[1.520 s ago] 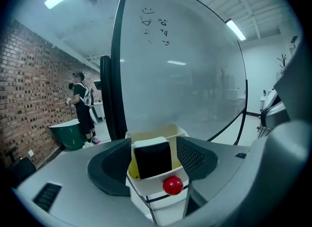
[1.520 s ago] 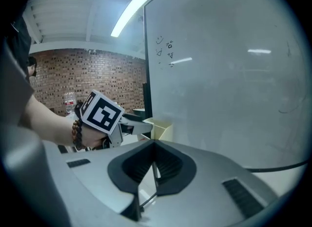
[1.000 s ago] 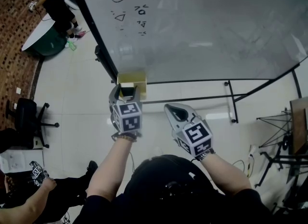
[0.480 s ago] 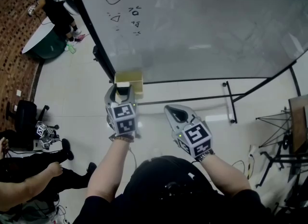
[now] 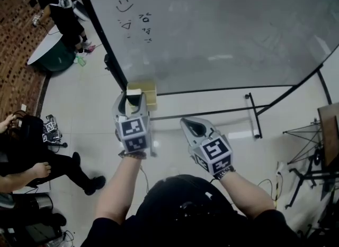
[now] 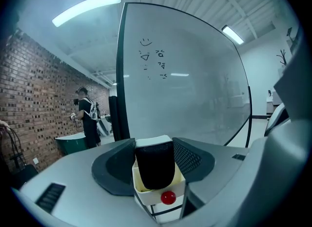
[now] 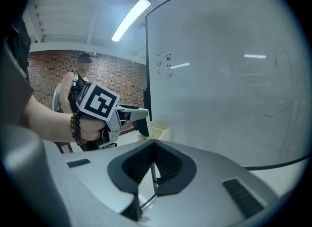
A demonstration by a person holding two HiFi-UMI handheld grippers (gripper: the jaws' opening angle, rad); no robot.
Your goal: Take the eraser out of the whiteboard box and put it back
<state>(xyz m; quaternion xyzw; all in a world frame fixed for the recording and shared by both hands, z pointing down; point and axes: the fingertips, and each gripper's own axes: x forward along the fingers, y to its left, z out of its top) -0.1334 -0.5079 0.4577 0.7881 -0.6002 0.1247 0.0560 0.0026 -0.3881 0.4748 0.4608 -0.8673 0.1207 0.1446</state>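
Observation:
The eraser [image 6: 154,167], black felt with a white back, stands upright between the pads of my left gripper [image 6: 154,145], which is shut on it. Its lower end is just above or still inside the pale yellow whiteboard box [image 6: 161,202], which has a red dot on its front. In the head view the left gripper [image 5: 131,100] holds the eraser [image 5: 133,93] beside the box [image 5: 151,93] at the whiteboard's [image 5: 212,28] lower left corner. My right gripper [image 5: 194,126] hangs to the right, shut and empty; in its own view the right gripper [image 7: 153,163] has its jaws together.
The whiteboard's black stand [image 5: 254,111] runs along the floor to the right. A person [image 5: 59,7] stands by a green table [image 5: 50,55] at the far left. Another person [image 5: 37,169] sits at the left edge.
My left gripper has risen with the eraser between its pads, lifting it up at the box. The right gripper has barely moved. The person at the left edge has shifted.

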